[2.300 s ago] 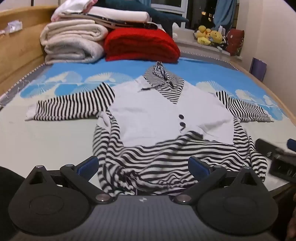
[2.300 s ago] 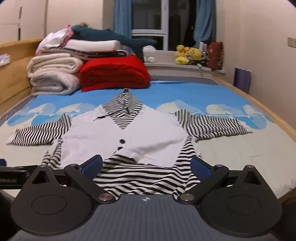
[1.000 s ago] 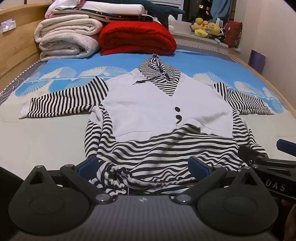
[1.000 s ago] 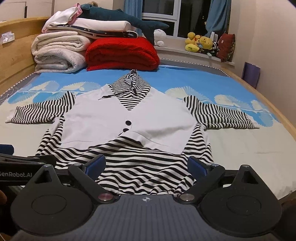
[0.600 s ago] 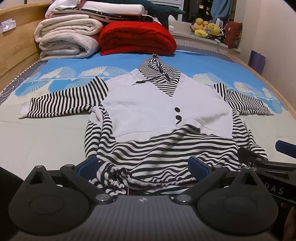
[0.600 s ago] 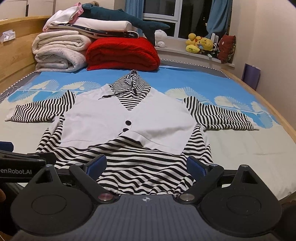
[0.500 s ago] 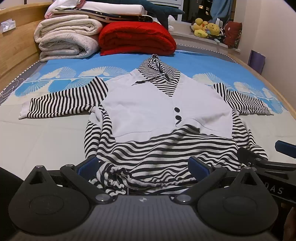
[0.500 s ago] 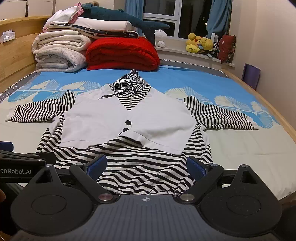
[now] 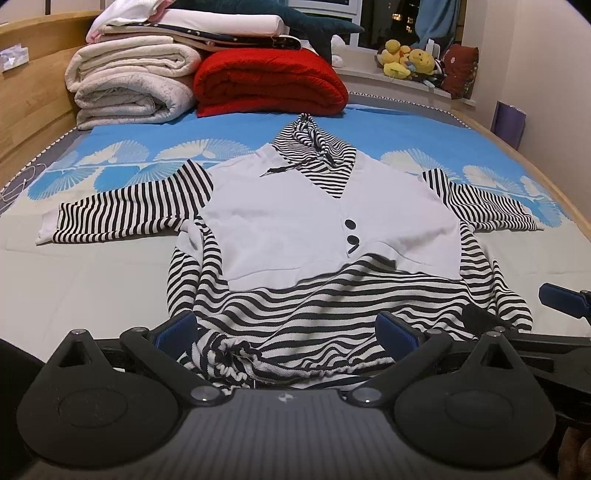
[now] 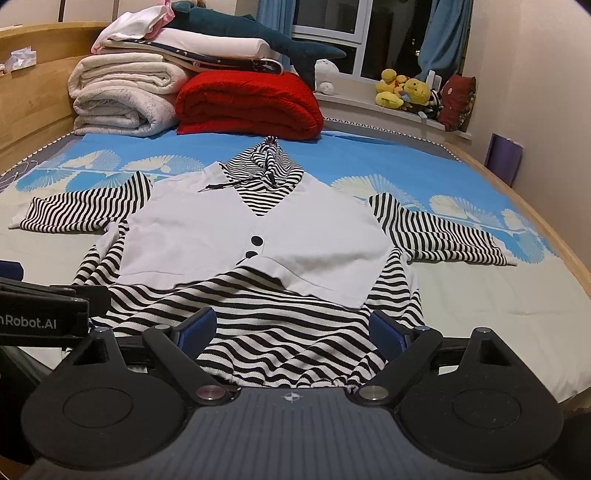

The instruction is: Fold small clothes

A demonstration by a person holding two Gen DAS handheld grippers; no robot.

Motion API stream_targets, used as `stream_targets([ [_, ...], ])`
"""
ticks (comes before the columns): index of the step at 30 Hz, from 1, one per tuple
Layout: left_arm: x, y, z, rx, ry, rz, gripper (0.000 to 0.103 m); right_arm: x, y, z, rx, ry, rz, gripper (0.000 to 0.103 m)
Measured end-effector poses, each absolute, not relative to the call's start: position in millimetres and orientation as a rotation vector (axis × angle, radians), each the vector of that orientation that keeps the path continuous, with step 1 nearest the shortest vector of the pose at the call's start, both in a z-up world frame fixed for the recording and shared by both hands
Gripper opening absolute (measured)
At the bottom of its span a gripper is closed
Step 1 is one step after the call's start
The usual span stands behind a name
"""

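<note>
A small striped hoodie [image 9: 325,295] with a white vest panel [image 9: 295,218] and two black buttons [image 9: 350,223] is laid flat, front up, in the middle of the bed [image 9: 92,273]. Both sleeves are spread out to the sides, and the striped hood [image 9: 314,147] is pointed toward the far end. The drawstring hem is bunched up a bit at the near edge, right in front of the cameras.

The left gripper [image 9: 288,332] is held low at that near hem, with its blue-padded fingers [image 9: 177,326] spread wide apart and nothing pinched between them. The right gripper [image 10: 291,328] is parked just beside it at the same edge, also splayed open, with striped fabric seen between the pads but not grabbed. Whether either one is actually touching the cloth can't be told.

Further back, a folded red blanket [image 9: 269,81] is stacked next to rolled cream blankets [image 9: 129,88], with more folded bedding and a dark plush shark [image 10: 258,33] piled on top. Yellow plush toys [image 10: 402,90] are lined up on the window sill. A wooden bed frame [image 9: 29,92] is seen along the left side.
</note>
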State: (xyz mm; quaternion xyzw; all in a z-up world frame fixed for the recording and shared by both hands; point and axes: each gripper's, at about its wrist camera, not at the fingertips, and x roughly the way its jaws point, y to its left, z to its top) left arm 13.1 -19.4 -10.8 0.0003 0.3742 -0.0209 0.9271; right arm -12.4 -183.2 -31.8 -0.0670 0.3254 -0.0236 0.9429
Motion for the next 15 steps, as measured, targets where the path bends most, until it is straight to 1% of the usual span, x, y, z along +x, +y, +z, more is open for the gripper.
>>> stream_targets([
  [9, 15, -18, -10, -0.003, 0.767, -0.048, 0.102, -12, -182, -31, -0.147, 0.655, -0.044, 0.089],
  [13, 23, -11, 0, 0.017, 0.732, -0.043, 0.102, -6, -197, -13, -0.127, 0.591, -0.075, 0.087],
  [15, 34, -2, 17, 0.042, 0.681, -0.080, 0.102, 1, -214, 2, -0.093, 0.556, -0.086, 0.087],
])
